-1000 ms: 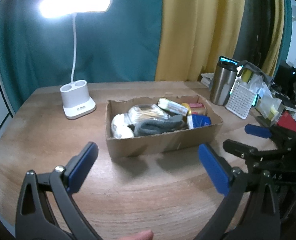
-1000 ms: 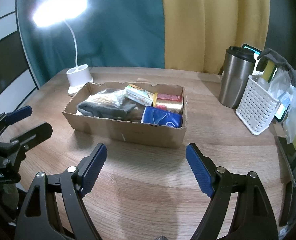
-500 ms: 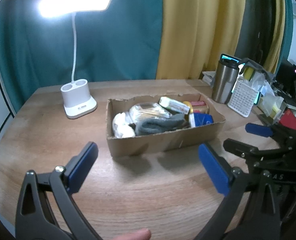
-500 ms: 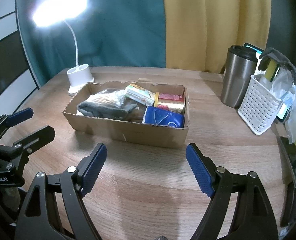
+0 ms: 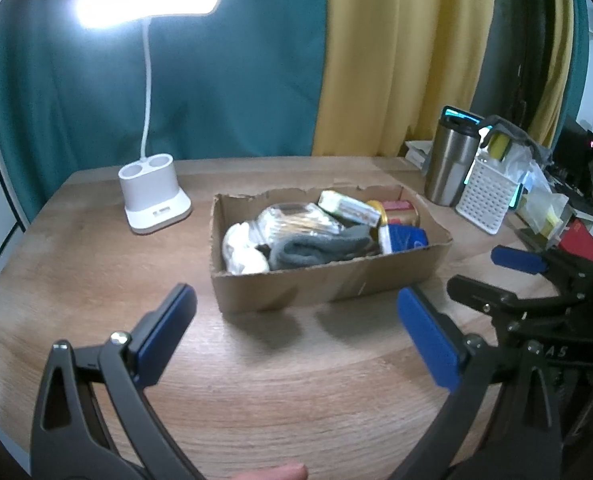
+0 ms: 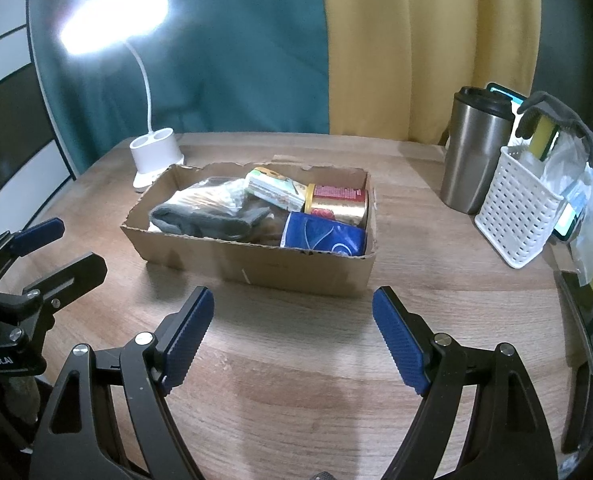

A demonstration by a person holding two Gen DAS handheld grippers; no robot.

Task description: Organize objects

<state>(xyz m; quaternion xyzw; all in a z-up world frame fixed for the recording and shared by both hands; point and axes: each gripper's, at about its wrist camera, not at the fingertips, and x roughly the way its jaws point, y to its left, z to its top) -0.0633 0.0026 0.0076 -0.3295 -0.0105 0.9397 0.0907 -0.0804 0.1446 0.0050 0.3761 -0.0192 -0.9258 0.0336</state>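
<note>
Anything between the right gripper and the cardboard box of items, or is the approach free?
Nothing visible stands in the way. The right gripper, jaws open and empty, faces the cardboard box across bare wooden table. The left gripper sits off to the side, and the steel tumbler and white basket stand clear.

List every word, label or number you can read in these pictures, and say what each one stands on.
"ealRobot.AI", its start cut off by the picture's edge: white print on the black body of the left tongs, right wrist view.
"AS", partly hidden: black body of the right tongs, left wrist view.
Red-and-gold can: label print too small to read.
Blue packet, green-and-white packet: nothing legible.
</note>
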